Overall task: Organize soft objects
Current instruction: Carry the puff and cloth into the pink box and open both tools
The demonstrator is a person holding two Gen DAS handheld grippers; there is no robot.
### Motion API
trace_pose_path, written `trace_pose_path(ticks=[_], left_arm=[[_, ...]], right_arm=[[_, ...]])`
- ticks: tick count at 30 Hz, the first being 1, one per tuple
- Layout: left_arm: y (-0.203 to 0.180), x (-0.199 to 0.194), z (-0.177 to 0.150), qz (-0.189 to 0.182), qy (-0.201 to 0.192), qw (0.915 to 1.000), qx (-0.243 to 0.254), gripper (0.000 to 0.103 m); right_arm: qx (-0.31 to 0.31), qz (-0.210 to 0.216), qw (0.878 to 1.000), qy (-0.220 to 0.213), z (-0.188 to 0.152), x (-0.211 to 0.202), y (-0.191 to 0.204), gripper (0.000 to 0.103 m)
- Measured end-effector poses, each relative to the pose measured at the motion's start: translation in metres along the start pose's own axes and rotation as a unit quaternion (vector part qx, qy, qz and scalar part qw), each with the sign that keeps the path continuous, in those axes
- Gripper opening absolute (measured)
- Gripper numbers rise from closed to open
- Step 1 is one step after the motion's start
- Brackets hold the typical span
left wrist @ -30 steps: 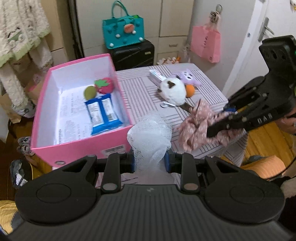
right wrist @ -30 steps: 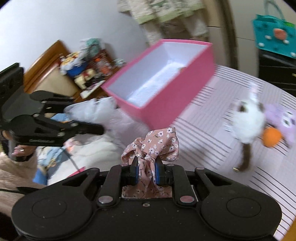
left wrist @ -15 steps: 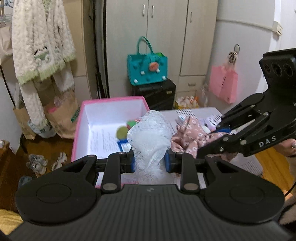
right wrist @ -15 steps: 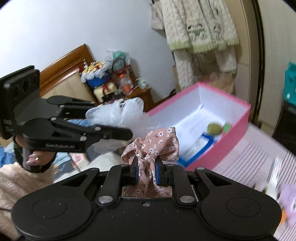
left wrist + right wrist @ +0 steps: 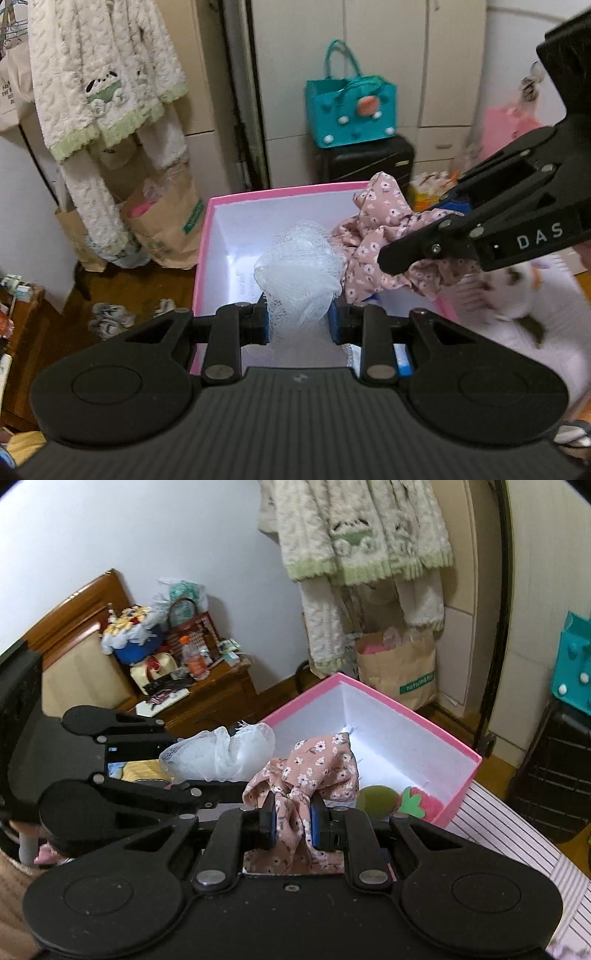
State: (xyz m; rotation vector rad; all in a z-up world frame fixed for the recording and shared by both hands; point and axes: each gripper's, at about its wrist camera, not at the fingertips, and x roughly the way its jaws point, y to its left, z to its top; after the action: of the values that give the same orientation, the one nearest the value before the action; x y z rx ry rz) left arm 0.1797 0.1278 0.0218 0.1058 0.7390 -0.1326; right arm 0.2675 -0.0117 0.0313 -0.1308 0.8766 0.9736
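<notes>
Both claws now over the pink box, carried in from the table.
Left claw clamps white mesh pouf; right claw clamps floral scrunchie. Both hang above the box interior; release is judged next.

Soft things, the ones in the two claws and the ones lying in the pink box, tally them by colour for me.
White: 1, mesh puff in the left claw
Pink floral: 1, floral scrunchie in the right claw
Olive green: 1, round pad in the pink box
Pink with green leaf: 1, strawberry plush in the box
Total: 4
</notes>
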Motion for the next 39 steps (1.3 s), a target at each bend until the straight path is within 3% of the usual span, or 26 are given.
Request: trace_pose_path(ticks=[3, 15, 21, 22, 28, 39], left_arm=[[0.007, 0.024, 0.002, 0.012, 0.014, 0.9998, -0.002, 0.027], [0.034, 0.106, -0.009, -0.02, 0.142, 0.989, -0.037, 0.027], [0.027, 0.11, -0.006, -0.025, 0.161, 0.9862, -0.031, 0.036], [0.026, 0.11, -0.005, -0.022, 0.164, 0.9857, -0.03, 0.044], [0.018, 0.093, -0.004, -0.018, 0.148, 0.9889, -0.005, 0.058], [0.003, 0.032, -0.004, -0.03, 0.102, 0.9943, -0.01, 0.059]], right_arm=[[0.021, 0.0, 1.0, 0.015, 0.011, 0.026, -0.014, 0.02], [0.049, -0.034, 0.996, 0.065, 0.034, 0.108, -0.046, 0.02], [0.046, -0.028, 0.996, 0.074, 0.039, 0.125, -0.047, 0.035], [0.047, -0.027, 0.996, 0.076, 0.039, 0.125, -0.047, 0.039], [0.051, -0.015, 0.997, 0.064, 0.033, 0.102, -0.045, 0.049], [0.02, -0.01, 1.0, 0.02, 0.011, 0.015, -0.014, 0.049]])
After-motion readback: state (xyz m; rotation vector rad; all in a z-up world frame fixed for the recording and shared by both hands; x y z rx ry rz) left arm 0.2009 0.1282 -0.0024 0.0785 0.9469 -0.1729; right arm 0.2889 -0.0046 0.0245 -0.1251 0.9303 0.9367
